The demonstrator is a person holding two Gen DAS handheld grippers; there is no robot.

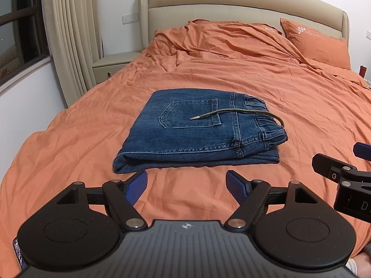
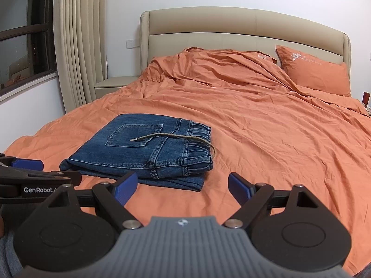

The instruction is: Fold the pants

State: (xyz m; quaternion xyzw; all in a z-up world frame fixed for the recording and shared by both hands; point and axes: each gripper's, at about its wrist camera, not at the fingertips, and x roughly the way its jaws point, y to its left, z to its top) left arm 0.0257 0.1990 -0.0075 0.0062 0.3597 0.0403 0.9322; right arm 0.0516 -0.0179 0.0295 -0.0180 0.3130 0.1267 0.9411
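From the left wrist: the jeans (image 1: 197, 127) lie folded on the bed (image 1: 266, 81), at twelve o'clock of the left gripper (image 1: 186, 186), its jaws released and empty. From the right wrist: the right gripper (image 2: 182, 188) is likewise spread, jeans at eleven o'clock. Folding looks finished; only withdrawing seems left.

Blue denim pants (image 1: 185, 129) (tan drawstring (image 1: 243, 113)) on an orange bedsheet (image 1: 255, 74); beige headboard (image 1: 231, 0).

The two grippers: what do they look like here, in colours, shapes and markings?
The left gripper and right gripper match: black linkage arms with silver pivot pins, two round black discs either side of a ribbed grey body bearing a small compass-like emblem, and blue textured pads on the fingertips. The left one's side, seen from the right wrist, reads "GenRobot" in white.
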